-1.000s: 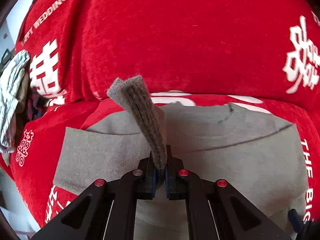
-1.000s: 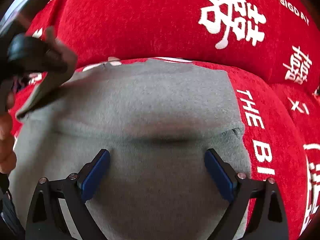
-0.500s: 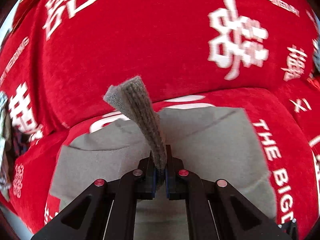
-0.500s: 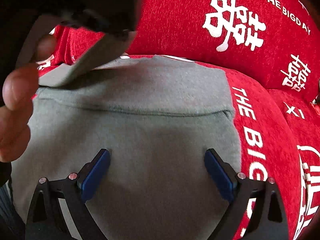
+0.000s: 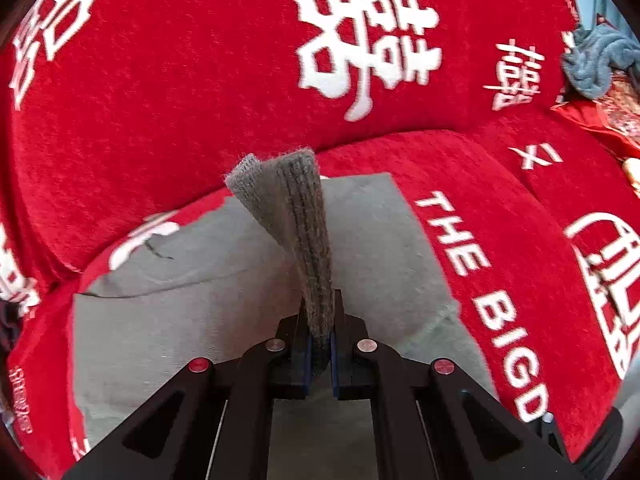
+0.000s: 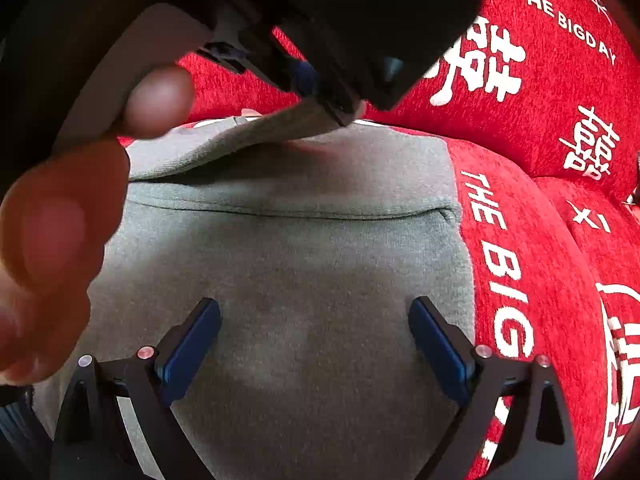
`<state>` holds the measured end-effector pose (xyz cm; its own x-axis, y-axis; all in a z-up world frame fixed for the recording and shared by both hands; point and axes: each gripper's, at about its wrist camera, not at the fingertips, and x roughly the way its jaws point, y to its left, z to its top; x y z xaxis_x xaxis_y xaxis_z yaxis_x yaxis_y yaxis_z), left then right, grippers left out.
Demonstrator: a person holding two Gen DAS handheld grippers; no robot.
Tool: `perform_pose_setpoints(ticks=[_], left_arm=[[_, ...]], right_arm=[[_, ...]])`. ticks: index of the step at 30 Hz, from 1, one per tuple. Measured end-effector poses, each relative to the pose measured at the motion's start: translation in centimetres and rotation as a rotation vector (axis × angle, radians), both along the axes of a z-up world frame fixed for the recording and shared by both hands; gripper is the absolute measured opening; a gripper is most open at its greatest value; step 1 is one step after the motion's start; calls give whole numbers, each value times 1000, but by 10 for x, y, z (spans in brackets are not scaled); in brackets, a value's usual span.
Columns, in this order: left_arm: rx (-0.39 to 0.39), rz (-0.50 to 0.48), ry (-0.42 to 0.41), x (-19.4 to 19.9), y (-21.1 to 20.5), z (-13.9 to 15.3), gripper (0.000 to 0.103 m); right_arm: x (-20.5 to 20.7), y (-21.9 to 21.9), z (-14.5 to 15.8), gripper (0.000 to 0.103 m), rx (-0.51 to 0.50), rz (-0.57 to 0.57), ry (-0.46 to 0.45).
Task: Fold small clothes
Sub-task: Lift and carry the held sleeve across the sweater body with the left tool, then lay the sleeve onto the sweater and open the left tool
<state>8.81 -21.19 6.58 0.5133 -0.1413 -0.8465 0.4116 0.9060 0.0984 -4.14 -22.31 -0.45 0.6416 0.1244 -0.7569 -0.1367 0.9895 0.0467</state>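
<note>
Grey ribbed knit is what I am pinching: my left gripper [image 5: 319, 354] is clamping its fingers tight on the cuff [image 5: 298, 232] of the grey sweatshirt [image 6: 288, 280], and the cuff is standing up out of them, above the body of the garment. The sweatshirt is lying flat on the seat of the red sofa [image 5: 200, 100], with its far edge just short of the backrest.

My right gripper [image 6: 314, 344] is hovering low over the near part of the sweatshirt with its fingers spread wide and nothing between them; I cannot tell whether the tips are touching the cloth. My left hand [image 6: 60, 240] is crowding the left of that view, hiding much of the sleeve.

What I am judging as risky:
- Only a narrow bite of cuff is in my left fingers, so a hard tug could be slipping it free and dropping the sleeve crooked.
- Nothing is pinning the body down, so pulling the sleeve across may be dragging the whole garment and wrinkling the flat panel.
- My two grippers are working close together, so they could be bumping each other.

Counting: one sweatshirt, one cuff in hand, two grippers, one sofa. At the far right a blue-grey cloth [image 5: 600, 60] is lying in one crumpled heap.
</note>
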Motion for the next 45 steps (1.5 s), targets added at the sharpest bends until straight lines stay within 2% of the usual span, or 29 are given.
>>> perform_pose_setpoints(ticks=[4,7,11,13,15,17,18,19,20,21,23,27,31,36,37,38,39,40,41,42,43,45], left_arm=[[-30,-77,32,-9,-11,-3,7],[-40,-83,72,-6,-11,-9,7],[-43,-45,143,1,0,-23,8],[-42,-1,145,5,12,-29,8],[-76,38,150,8,30,-30,9],[-108,90,138,9,51,-26,44],[-118,114,113,8,59,-23,81],[-136,133,75,5,69,-18,100],[-159,137,38,2,77,-12,101],[-186,125,35,0,83,-8,101],[-243,106,70,-1,91,-6,101],[-271,137,37,-4,115,-4,101],[-281,277,21,5,162,-11,101],[-208,433,33,13,219,-34,101],[-194,456,46,14,228,-41,101],[-185,472,55,14,236,-46,101],[-172,487,65,14,246,-53,101],[-161,491,63,13,253,-59,101],[-155,483,52,11,255,-61,101],[-145,470,34,8,256,-62,101],[-150,460,28,7,256,-63,101],[-151,461,21,7,256,-63,101]], right_arm=[[-5,0,0,96,-3,5,-8],[-6,-2,-1,96,-1,7,-5],[-6,0,-2,97,-14,13,-4],[-7,-1,-2,97,-3,14,-4],[-10,-2,-1,97,10,16,-6],[-13,-5,1,97,22,12,-13],[-14,-9,3,97,28,6,-15],[-16,-13,5,97,39,-4,-17],[-18,-19,8,97,55,-22,-25],[-19,-24,11,97,69,-35,-34],[-20,-36,20,97,106,-62,-54],[-11,-43,33,97,105,-83,-67],[11,-32,43,97,89,-74,-86],[60,9,38,95,51,-16,-33],[72,15,33,89,48,-8,-10],[82,20,27,72,35,-15,17],[97,20,18,59,2,-48,64],[105,15,10,36,-22,-94,108],[108,6,2,36,-14,-152,145],[105,-13,0,36,82,-207,139],[99,-24,1,36,126,-237,127],[84,-41,4,38,113,-286,104]])
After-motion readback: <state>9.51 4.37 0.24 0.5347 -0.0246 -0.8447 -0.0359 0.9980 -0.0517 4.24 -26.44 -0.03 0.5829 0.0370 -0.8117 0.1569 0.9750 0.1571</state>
